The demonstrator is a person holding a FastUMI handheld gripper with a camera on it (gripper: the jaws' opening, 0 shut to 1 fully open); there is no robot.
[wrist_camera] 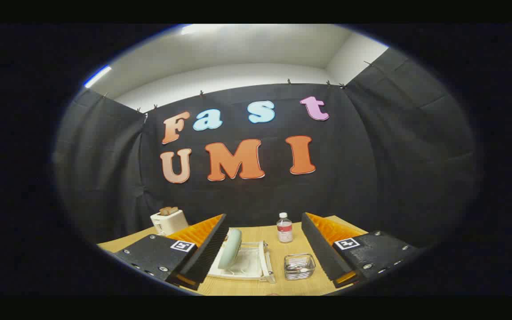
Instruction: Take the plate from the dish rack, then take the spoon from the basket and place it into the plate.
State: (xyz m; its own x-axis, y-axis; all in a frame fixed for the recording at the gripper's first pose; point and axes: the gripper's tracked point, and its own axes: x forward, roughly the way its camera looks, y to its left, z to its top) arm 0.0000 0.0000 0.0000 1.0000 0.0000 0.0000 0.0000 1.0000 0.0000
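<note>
Hand-held gripper wide open, empty, its fingers flanking the plate upright on edge in the dish rack.

The gripper-mounted fisheye looks forward and slightly down from above the pale wooden table, well back, toward 12 o'clock.

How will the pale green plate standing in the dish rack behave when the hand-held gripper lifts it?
The plate stands on edge in the dish rack, so it may tip or roll if nudged. It looks rigid and glossy, so possibly slippery. The hand-held gripper is open, the plate between its fingers.
</note>
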